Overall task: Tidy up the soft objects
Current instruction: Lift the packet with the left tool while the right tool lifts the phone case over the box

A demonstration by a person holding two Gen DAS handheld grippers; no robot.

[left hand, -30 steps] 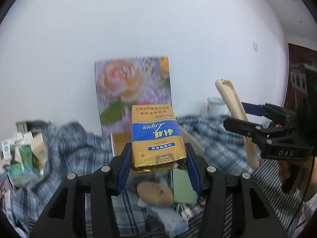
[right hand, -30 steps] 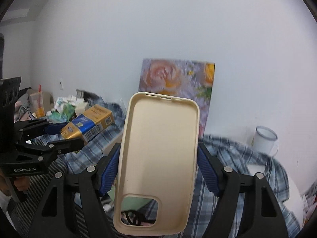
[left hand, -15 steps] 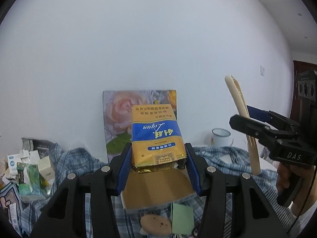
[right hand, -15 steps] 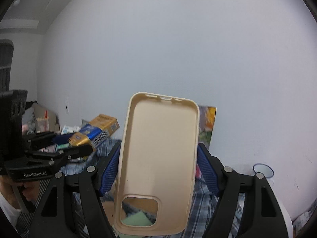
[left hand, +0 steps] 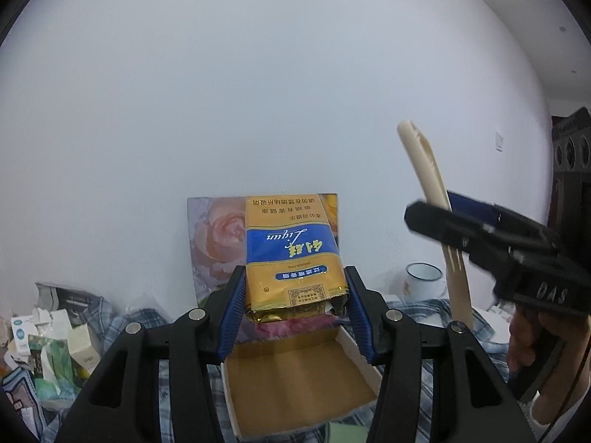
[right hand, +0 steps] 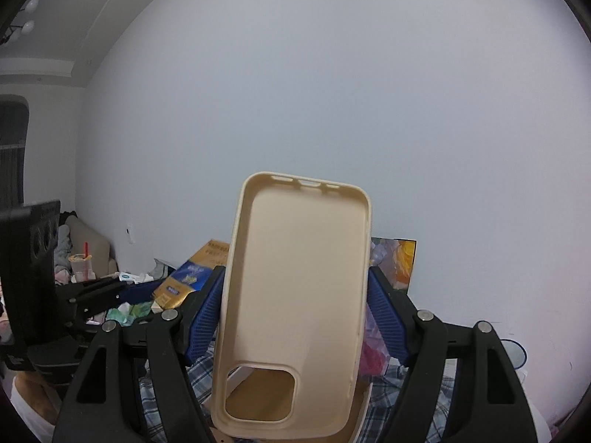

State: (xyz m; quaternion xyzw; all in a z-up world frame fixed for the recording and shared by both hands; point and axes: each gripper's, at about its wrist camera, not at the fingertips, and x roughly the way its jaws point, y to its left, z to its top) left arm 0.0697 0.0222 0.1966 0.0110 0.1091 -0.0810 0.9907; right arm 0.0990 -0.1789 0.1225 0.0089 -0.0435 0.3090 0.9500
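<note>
Counting one packet, one case

A floral picture is propped against the white wall. A white enamel mug is seen on the plaid cloth, toward its right edge.
</note>
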